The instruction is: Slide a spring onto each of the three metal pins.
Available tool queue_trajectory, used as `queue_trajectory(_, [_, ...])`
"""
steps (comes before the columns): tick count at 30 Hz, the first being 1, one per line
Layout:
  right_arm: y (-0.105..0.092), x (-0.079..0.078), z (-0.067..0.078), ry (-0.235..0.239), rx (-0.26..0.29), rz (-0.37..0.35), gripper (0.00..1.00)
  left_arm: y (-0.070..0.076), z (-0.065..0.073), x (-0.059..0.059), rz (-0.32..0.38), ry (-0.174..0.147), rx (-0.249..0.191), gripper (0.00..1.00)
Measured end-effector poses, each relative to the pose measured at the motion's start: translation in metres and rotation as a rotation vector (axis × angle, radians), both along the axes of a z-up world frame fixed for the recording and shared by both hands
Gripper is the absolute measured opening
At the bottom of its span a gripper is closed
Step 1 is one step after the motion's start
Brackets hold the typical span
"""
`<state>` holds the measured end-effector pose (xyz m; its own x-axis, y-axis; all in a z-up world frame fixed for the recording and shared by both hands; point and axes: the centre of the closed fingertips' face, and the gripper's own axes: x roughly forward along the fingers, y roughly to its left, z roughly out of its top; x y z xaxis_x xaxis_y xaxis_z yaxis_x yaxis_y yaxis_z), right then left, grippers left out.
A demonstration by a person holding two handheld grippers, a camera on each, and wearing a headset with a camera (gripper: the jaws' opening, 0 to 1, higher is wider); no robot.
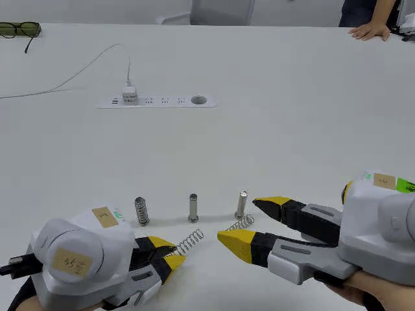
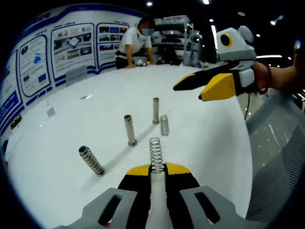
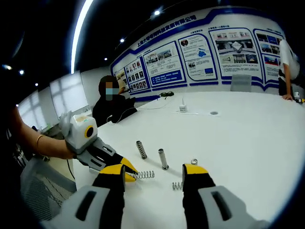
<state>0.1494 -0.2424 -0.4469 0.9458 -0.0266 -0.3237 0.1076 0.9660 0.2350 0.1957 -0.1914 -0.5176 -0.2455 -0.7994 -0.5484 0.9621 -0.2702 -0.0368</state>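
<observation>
Spring (image 1: pixel 190 241) juts far-right from your left gripper (image 1: pixel 172 254), whose jaws are clamped on its near end, just short of the bare middle pin (image 1: pixel 193 207). A loose spring (image 1: pixel 240 223) lies between the spread jaws of your right gripper (image 1: pixel 238 220).

In the left gripper view, the spring (image 2: pixel 156 155) rises from the pinched tips.

In the right gripper view, the loose spring (image 3: pixel 177 185) lies close beside the right jaw.

Carries, well back on the white worktop (image 1: pixel 292 129), a flat white power strip (image 1: pixel 155 102) with a white charger (image 1: pixel 130 96) plugged in near its left end. Trails a thin cable (image 1: pixel 65 81) away leftward. Holds dark glasses (image 1: pixel 18 29) at the far left corner. Backs onto a grey chair (image 1: pixel 222 11) and blue-bordered wall posters (image 3: pixel 200 52).
</observation>
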Motion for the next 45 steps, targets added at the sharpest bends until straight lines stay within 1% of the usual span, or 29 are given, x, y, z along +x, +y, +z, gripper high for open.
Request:
queue_trajectory(3, [0.002, 0.002, 0.0, -0.003, 0.016, 0.004, 0.49, 0.001, 0.007, -0.004, 0.007, 0.033, -0.024, 0.1])
queue_trajectory(7, [0.006, 0.005, 0.001, -0.011, 0.047, 0.008, 0.46, 0.002, 0.017, -0.008, 0.012, 0.049, -0.053, 0.1])
queue_trajectory(8, [0.007, 0.007, 0.002, -0.019, 0.066, 0.003, 0.45, 0.001, 0.02, -0.009, 0.014, 0.056, -0.065, 0.1])
queue_trajectory(12, [0.009, 0.01, 0.005, -0.033, 0.114, -0.002, 0.42, 0.0, 0.032, -0.011, 0.02, 0.078, -0.107, 0.1])
queue_trajectory(13, [0.01, 0.011, 0.006, -0.035, 0.132, 0.0, 0.41, 0.001, 0.036, -0.012, 0.024, 0.094, -0.121, 0.1])
queue_trajectory(16, [0.011, 0.014, 0.009, -0.055, 0.189, -0.006, 0.37, 0.001, 0.046, -0.013, 0.033, 0.108, -0.153, 0.1])
queue_trajectory(17, [0.011, 0.015, 0.009, -0.055, 0.209, -0.011, 0.37, 0.002, 0.049, -0.014, 0.032, 0.114, -0.161, 0.1])
queue_trajectory(19, [0.011, 0.016, 0.01, -0.06, 0.219, -0.006, 0.35, 0.002, 0.053, -0.016, 0.029, 0.115, -0.171, 0.1])
queue_trajectory(20, [0.012, 0.017, 0.011, -0.061, 0.236, -0.006, 0.34, 0.003, 0.055, -0.017, 0.023, 0.112, -0.177, 0.1])
queue_trajectory(22, [0.013, 0.018, 0.011, -0.062, 0.25, -0.008, 0.32, 0.003, 0.057, -0.018, 0.015, 0.112, -0.187, 0.1])
queue_trajectory(23, [0.013, 0.018, 0.011, -0.063, 0.257, -0.013, 0.32, 0.003, 0.061, -0.019, 0.013, 0.115, -0.209, 0.1])
queue_trajectory(24, [0.013, 0.018, 0.011, -0.064, 0.261, -0.014, 0.31, 0.003, 0.063, -0.019, 0.014, 0.121, -0.218, 0.1])
queue_trajectory(25, [0.015, 0.019, 0.011, -0.067, 0.28, -0.013, 0.3, 0.003, 0.064, -0.019, 0.015, 0.127, -0.227, 0.1])
queue_trajectory(27, [0.018, 0.02, 0.012, -0.074, 0.312, -0.011, 0.3, 0.003, 0.066, -0.019, 0.013, 0.127, -0.233, 0.1])
queue_trajectory(28, [0.02, 0.021, 0.013, -0.085, 0.335, -0.01, 0.29, 0.003, 0.067, -0.019, 0.011, 0.128, -0.237, 0.1])
queue_trajectory(31, [0.024, 0.023, 0.015, -0.095, 0.377, -0.003, 0.26, 0.003, 0.071, -0.021, 0.004, 0.13, -0.252, 0.1])
queue_trajectory(34, [0.024, 0.024, 0.017, -0.103, 0.377, 0.002, 0.2, 0.003, 0.075, -0.023, -0.007, 0.125, -0.27, 0.1])
queue_trajectory(35, [0.025, 0.025, 0.019, -0.107, 0.386, 0.007, 0.2, 0.003, 0.078, -0.024, -0.01, 0.123, -0.28, 0.1])
queue_trajectory(36, [0.027, 0.025, 0.02, -0.112, 0.407, 0.012, 0.2, 0.003, 0.08, -0.025, -0.014, 0.125, -0.286, 0.1])
queue_trajectory(38, [0.027, 0.027, 0.023, -0.126, 0.441, 0.012, 0.19, 0.003, 0.082, -0.026, -0.017, 0.131, -0.295, 0.1])
queue_trajectory(41, [0.023, 0.027, 0.027, -0.147, 0.466, 0.005, 0.15, 0.002, 0.085, -0.025, -0.015, 0.127, -0.301, 0.1])
queue_trajectory(45, [0.024, 0.028, 0.03, -0.158, 0.503, 0.01, 0.14, 0.002, 0.088, -0.024, -0.015, 0.125, -0.309, 0.1])
